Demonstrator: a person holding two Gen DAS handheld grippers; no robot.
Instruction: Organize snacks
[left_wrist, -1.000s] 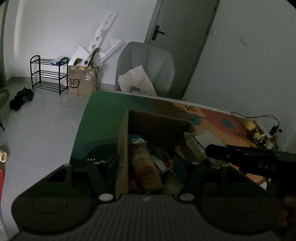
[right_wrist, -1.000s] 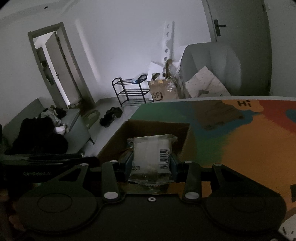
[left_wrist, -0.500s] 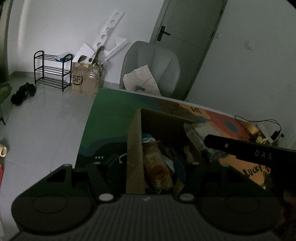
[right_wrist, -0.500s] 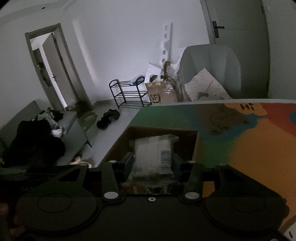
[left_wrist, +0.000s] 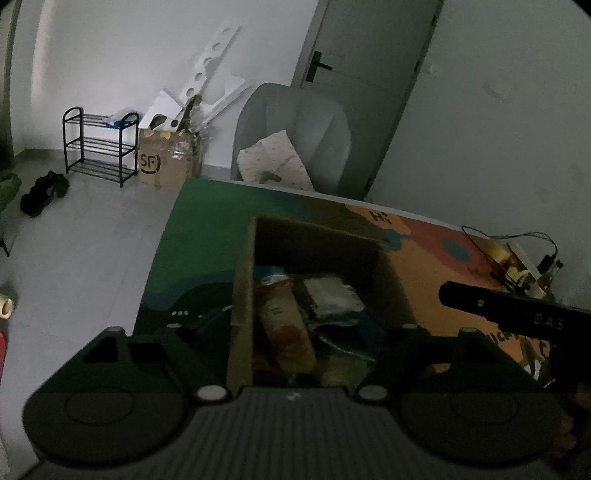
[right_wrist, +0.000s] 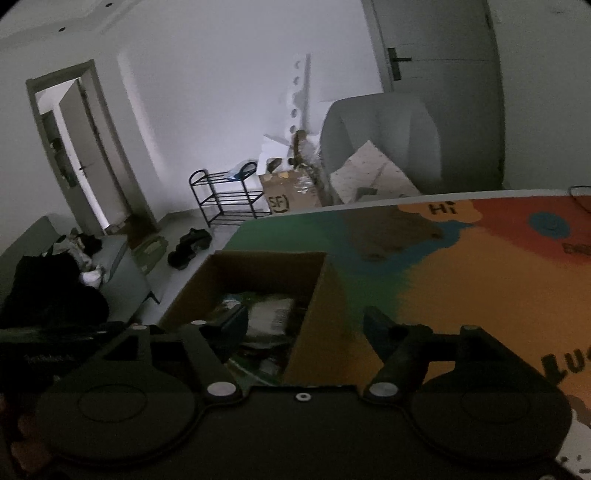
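An open cardboard box stands on the colourful table mat and holds several snack packets. A clear packet with a barcode lies on top of them, beside an orange packet. My left gripper is open, its jaws astride the box's left wall and contents. My right gripper is open and empty over the box's right wall; the clear packet lies in the box between its jaws. The right gripper's body also shows in the left wrist view.
Cables and small items lie at the table's far right edge. A grey chair stands behind the table. A cardboard SF box and a black shoe rack stand on the floor by the wall. A sofa with clothes is at the left.
My right gripper opened and let the clear packet drop into the box, then shifted right. The left gripper stayed open around the box's left wall.
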